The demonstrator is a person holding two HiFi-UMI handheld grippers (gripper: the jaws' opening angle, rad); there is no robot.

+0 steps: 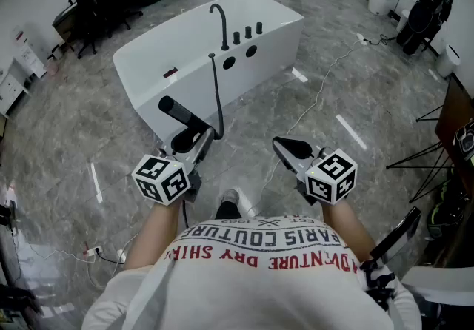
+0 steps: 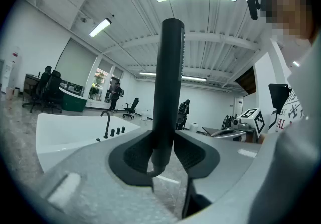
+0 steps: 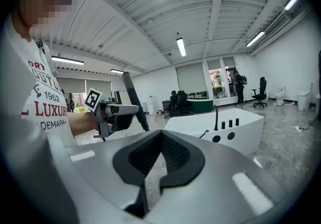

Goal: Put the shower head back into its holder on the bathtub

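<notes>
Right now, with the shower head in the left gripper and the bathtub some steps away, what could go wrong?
1. The left gripper grips the shower head near its lower end; the long upper part could tip or slip.
2. The black hose runs from the bathtub to the shower head and might snag on the faucet.
3. A white cable lies near the bathtub; someone could trip on it.

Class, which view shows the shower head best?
Left gripper view: the shower head stands large and upright between the jaws. Head view shows it small near the bathtub; right gripper view, a thin slanted bar.
</notes>
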